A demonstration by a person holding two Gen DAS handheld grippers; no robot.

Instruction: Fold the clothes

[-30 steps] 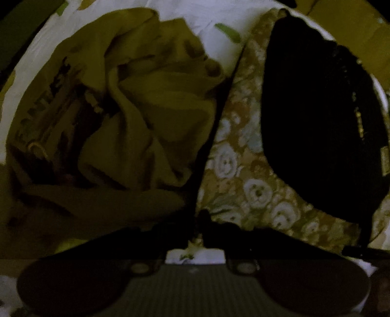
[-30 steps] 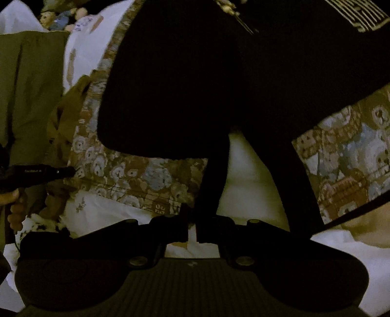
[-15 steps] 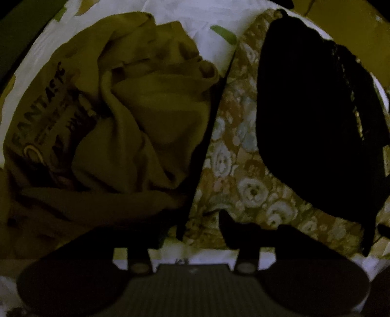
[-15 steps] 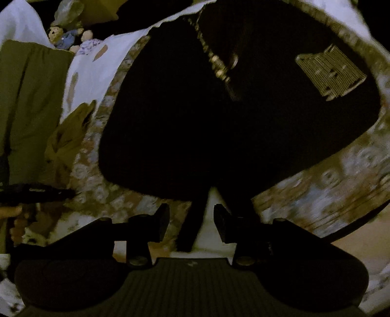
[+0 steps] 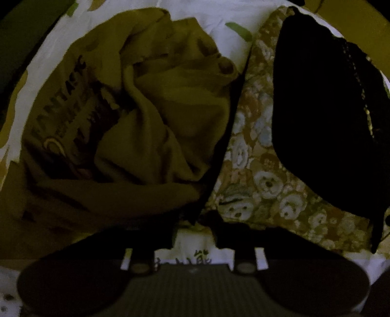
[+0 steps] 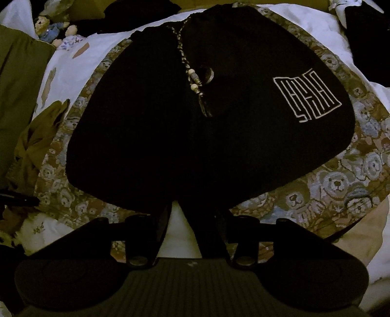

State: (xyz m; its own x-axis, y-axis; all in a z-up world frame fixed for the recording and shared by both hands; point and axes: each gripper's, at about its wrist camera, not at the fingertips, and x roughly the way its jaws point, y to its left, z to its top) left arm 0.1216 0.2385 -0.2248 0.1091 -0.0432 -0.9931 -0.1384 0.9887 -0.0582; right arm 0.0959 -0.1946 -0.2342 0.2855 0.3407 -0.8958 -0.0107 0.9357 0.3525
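Observation:
Black shorts (image 6: 207, 126) with a beaded drawstring and a white line logo lie flat on a bear-print cloth (image 6: 341, 180). My right gripper (image 6: 192, 219) is open at their near hem; dark fabric lies between its jaws, ungripped. In the left wrist view the shorts (image 5: 321, 117) lie at right on the same cloth (image 5: 258, 185). My left gripper (image 5: 195, 226) is open at the cloth's near edge, beside a crumpled olive printed T-shirt (image 5: 136, 117).
White bedsheet (image 5: 219, 9) under everything. A green cushion (image 6: 17, 80) and small stuffed dolls (image 6: 51, 26) lie at far left in the right wrist view. The left gripper's tip (image 6: 19, 198) shows at that view's left edge. Another dark garment (image 6: 365, 36) lies far right.
Both grippers went from shut to open, letting go of the shorts. The right gripper pulled back, so the whole shorts now show. The left gripper shifted slightly.

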